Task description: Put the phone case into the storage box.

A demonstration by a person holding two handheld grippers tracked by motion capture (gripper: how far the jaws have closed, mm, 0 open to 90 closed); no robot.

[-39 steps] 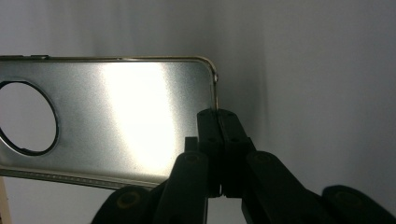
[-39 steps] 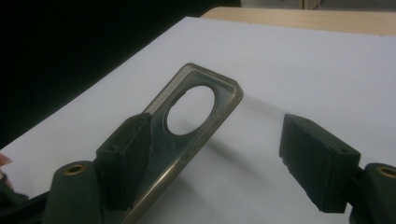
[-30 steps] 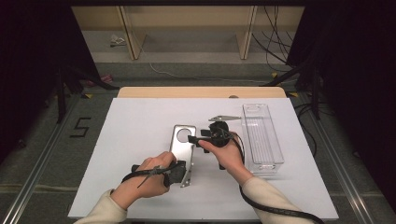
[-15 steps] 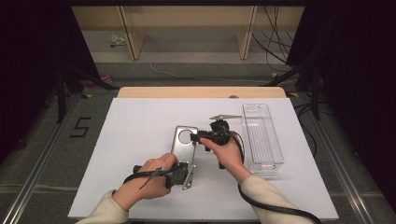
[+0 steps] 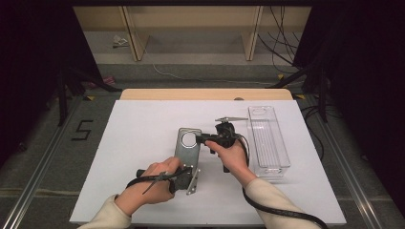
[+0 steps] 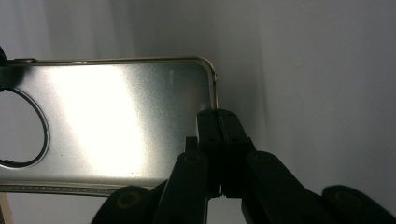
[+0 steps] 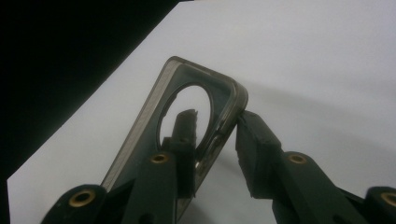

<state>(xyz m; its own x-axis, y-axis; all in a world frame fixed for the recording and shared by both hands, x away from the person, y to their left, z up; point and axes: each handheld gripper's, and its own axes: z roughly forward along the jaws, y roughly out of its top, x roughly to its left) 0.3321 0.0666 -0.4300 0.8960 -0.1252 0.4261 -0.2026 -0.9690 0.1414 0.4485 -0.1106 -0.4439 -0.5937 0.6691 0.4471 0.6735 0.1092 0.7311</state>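
Metal plate [image 5: 187, 147] with a round hole, held over the middle of the white table [image 5: 143, 138]. Left gripper [image 5: 184, 177] clamps the plate's near corner, jaws pressed together on its edge. Right gripper [image 5: 199, 138] straddles the far end, jaws parted, one behind the hole. A "5" [image 5: 82, 129] marks the floor.

One marking is legible: a dark numeral "5" [image 5: 82, 130] on the grey floor, to the left of the white table [image 5: 143, 124], level with the table's far half in the high view. No lettering, brand or label can be read on the table itself or on the items upon it. Neither gripper view carries readable text.
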